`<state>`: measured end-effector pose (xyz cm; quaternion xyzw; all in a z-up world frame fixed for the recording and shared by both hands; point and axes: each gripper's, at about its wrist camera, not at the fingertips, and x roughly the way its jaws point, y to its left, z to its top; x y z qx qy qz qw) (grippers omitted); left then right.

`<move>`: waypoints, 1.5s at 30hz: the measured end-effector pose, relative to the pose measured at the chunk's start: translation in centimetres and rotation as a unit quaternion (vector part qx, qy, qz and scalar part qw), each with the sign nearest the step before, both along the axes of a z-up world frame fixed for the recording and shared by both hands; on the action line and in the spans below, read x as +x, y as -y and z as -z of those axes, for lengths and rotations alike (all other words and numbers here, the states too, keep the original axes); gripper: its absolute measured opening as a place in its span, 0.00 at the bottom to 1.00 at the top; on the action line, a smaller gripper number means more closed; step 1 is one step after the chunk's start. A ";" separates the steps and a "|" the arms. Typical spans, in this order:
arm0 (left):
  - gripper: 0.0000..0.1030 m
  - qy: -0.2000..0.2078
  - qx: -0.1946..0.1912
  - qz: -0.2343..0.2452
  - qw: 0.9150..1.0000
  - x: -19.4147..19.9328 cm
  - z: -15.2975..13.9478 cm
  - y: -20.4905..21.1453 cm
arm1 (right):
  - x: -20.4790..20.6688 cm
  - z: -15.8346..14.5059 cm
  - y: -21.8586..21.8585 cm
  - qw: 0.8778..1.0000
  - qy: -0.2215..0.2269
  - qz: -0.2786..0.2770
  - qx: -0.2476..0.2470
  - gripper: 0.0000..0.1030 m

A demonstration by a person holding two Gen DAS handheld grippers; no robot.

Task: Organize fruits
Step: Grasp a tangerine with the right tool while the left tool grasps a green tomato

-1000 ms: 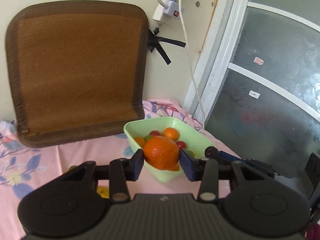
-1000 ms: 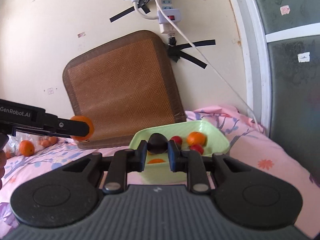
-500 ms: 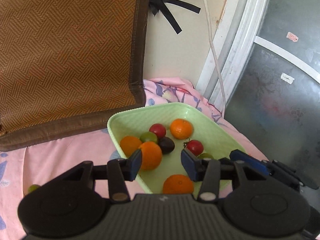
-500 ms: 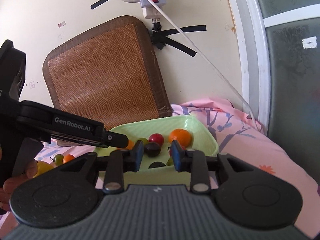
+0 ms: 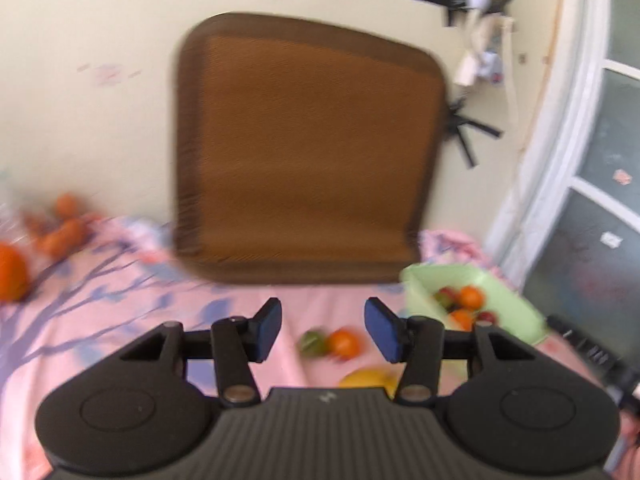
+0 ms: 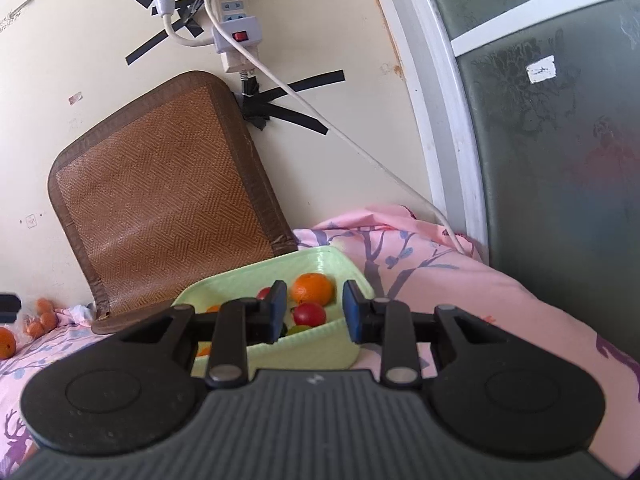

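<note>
Two grippers show, one per wrist view, and neither holds anything. In the left wrist view, which is blurred, the left gripper [image 5: 322,330] sits at lower centre with its jaws spread; they have just been opening, and only the pink sheet [image 5: 120,300] shows between the pads. Just past the gap lie a small green fruit [image 5: 312,342] and a small orange [image 5: 343,343], touching or nearly so, and a yellow fruit [image 5: 370,378] pokes out at the gripper body's top edge. At right of centre is the green bowl [image 5: 520,312] with orange and red fruit inside. More oranges [image 5: 12,272] lie at the far left edge. A brown mat [image 5: 312,152] leans on the wall at upper centre.

In the right wrist view the right gripper [image 6: 314,312] is at lower centre, jaws parted a little with nothing pinched; they have just opened. It hovers at the bowl [image 6: 320,350], and seen through the gap are an orange [image 6: 312,288] and a red fruit [image 6: 309,314] lying inside it. The mat [image 6: 160,208] stands at left of centre behind the bowl, a power strip [image 6: 236,32] hangs taped at the upper centre, and its white cable [image 6: 360,148] runs down to the right. A few oranges [image 6: 7,342] sit at the left edge on the sheet [image 6: 500,300].
</note>
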<state>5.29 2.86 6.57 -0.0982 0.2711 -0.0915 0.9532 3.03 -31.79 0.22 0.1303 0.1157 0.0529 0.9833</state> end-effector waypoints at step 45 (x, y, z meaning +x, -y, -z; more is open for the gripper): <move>0.46 -0.140 -0.065 0.133 0.979 12.2 5.4 0.0 | 12.2 -2.5 -15.9 0.918 -0.213 -0.303 -0.139 0.29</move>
